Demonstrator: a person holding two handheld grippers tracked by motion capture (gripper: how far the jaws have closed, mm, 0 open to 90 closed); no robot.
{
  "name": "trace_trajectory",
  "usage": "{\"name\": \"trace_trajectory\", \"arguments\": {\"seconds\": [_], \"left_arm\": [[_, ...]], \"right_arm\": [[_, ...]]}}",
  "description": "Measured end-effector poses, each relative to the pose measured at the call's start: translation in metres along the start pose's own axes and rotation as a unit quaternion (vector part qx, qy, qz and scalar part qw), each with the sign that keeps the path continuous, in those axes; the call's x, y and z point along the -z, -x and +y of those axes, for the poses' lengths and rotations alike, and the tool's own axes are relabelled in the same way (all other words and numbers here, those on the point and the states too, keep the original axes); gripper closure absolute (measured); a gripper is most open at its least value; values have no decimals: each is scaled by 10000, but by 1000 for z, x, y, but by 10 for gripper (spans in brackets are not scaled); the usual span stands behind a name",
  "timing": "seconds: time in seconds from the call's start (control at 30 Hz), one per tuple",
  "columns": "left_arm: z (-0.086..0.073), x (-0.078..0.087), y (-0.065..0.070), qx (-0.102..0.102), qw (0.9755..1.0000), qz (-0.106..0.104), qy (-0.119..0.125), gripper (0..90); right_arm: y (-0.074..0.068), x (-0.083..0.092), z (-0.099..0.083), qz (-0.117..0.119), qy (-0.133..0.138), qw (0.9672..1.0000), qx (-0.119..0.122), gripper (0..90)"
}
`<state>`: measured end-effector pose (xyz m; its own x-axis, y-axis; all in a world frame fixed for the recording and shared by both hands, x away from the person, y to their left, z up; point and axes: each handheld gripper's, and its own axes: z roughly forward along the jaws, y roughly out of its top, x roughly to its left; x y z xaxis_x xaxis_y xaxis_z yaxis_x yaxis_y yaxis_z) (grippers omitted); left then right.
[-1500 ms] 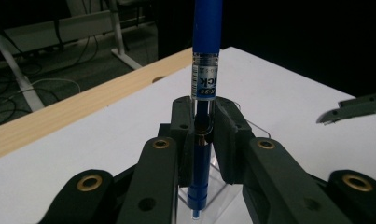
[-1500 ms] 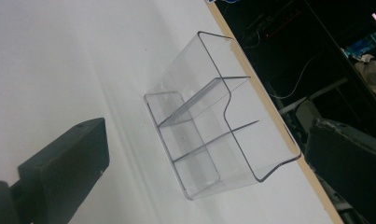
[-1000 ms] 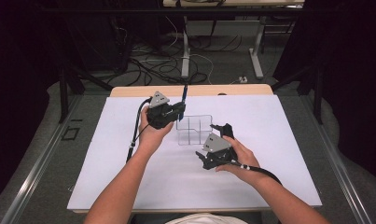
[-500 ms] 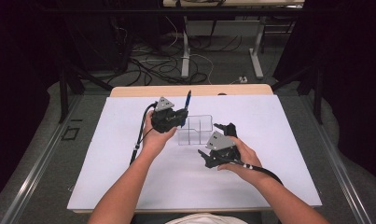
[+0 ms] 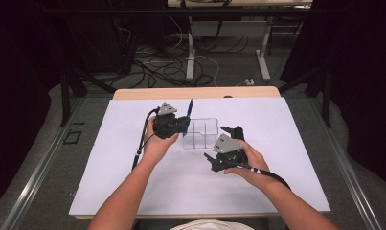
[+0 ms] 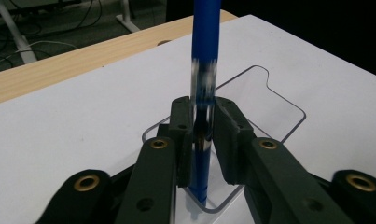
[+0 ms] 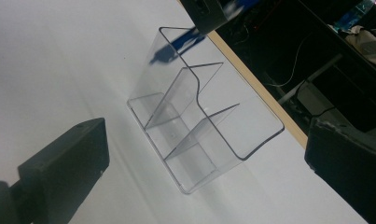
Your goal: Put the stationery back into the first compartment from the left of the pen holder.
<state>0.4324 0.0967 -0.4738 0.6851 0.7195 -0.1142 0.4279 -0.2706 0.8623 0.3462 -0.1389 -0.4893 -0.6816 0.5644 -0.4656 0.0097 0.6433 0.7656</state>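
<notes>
A blue pen (image 5: 189,111) stands upright between the jaws of my left gripper (image 5: 185,126), at the left end of a clear plastic organizer (image 5: 200,135) with several compartments. In the left gripper view the pads (image 6: 183,135) sit against the pen (image 6: 205,46), whose lower tip reaches down into the organizer (image 6: 265,102). The jaws have just been opening slightly with the pen still between them. My right gripper (image 5: 219,143) stands open beside the organizer's near right corner, its jaws wide apart and nothing between them. In the right gripper view the organizer (image 7: 199,121) lies ahead, with the left gripper (image 7: 209,11) above it.
The white table top (image 5: 109,158) ends in a wooden strip (image 5: 195,92) at the back. Beyond it stand desk legs and loose cables on the floor (image 5: 181,72). A cable (image 5: 140,143) trails from the left gripper along the forearm.
The left gripper with the pen has shifted a little down and toward the organizer. The right hand has stayed put.
</notes>
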Motion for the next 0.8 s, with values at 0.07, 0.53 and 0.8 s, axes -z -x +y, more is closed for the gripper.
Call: {"name": "trace_trajectory", "arguments": {"seconds": [0.07, 0.53, 0.8], "left_arm": [[1, 3, 0, 49, 10000, -42, 32, 716], [4, 39, -1, 39, 9990, 68, 440, 323], [-8, 69, -11, 414, 9974, 110, 581, 214]], "right_arm": [[0, 0, 0, -6, -5, 10000, -14, 0], [8, 2, -2, -36, -20, 9997, -222, 0], [14, 3, -6, -14, -112, 9982, -589, 0]]}}
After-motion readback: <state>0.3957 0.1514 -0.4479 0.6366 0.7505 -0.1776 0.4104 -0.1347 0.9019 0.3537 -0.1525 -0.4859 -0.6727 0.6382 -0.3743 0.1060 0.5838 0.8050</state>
